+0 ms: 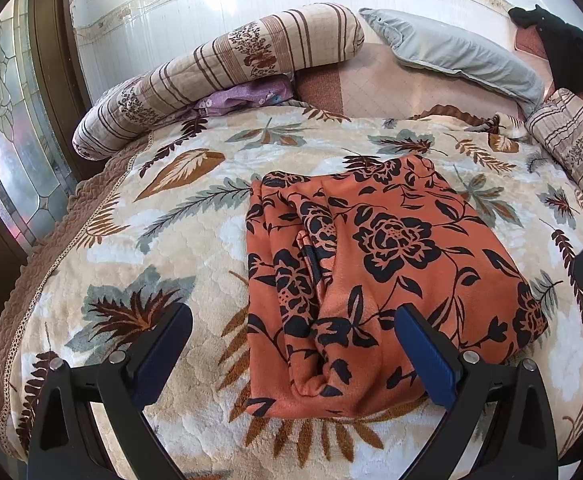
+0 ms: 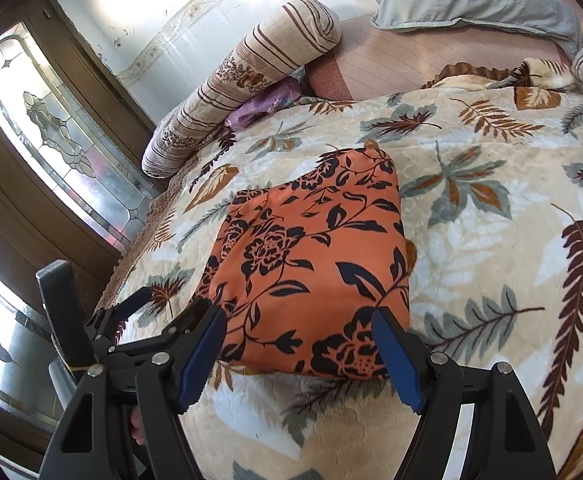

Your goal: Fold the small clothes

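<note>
An orange garment with a black flower print [image 1: 391, 264] lies folded into a thick rectangle on the leaf-patterned blanket [image 1: 163, 216]. My left gripper [image 1: 293, 314] is open above the garment's near left part, its right blue pad [image 1: 423, 356] over the cloth and its left pad over the blanket. In the right wrist view the same garment [image 2: 311, 256] lies just ahead. My right gripper [image 2: 297, 316] stands open over its near edge, with nothing pinched between the pads. The left gripper [image 2: 131, 304] shows at the lower left of that view, beside the garment's left corner.
A striped bolster [image 1: 219, 68], a purple cloth [image 1: 247, 96] and a grey pillow [image 1: 459, 48] lie at the head of the bed. A black garment [image 1: 571, 52] sits far right. The bed's edge [image 1: 23, 288] and a leaded glass door [image 1: 7, 128] are on the left.
</note>
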Tool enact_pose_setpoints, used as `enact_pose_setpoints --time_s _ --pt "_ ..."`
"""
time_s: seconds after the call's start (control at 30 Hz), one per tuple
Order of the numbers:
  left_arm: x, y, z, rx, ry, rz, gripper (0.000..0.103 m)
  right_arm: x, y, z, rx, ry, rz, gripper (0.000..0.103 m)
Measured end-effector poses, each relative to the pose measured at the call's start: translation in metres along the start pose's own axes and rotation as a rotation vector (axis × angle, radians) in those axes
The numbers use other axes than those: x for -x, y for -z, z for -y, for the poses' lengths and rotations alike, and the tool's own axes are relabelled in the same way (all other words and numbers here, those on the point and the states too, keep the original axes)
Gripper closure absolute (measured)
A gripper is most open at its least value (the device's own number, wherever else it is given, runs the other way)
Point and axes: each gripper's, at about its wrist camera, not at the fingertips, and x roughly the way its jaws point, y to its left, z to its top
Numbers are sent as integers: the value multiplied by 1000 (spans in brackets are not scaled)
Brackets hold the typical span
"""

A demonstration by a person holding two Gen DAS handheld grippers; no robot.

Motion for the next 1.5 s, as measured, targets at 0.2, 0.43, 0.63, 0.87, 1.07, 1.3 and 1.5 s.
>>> enact_pose_setpoints --time_s 0.2,0.43,0.63,0.87,1.07,1.3,1.5 --pt "-1 -1 0 0 1 -3 2 -5 -6 3 -4 -6 1 25" --pt "-3 -4 1 10 7 -3 1 -11 -12 5 -4 -9 -3 25" --pt "-4 -5 1 12 10 -2 2 -12 -14 6 -6 -9 -2 25" --pt "-5 -8 1 23 19 -3 1 -14 -17 8 -4 -6 -2 25" --pt "-7 -9 1 28 19 -6 1 -14 -20 11 -7 -5 -2 25" --pt "-8 -12 -1 42 18 -6 2 -14 -20 11 -11 -5 -3 25" --pt "-10 -14 -2 46 16 -9 2 -17 -24 16 -19 -5 -5 25"
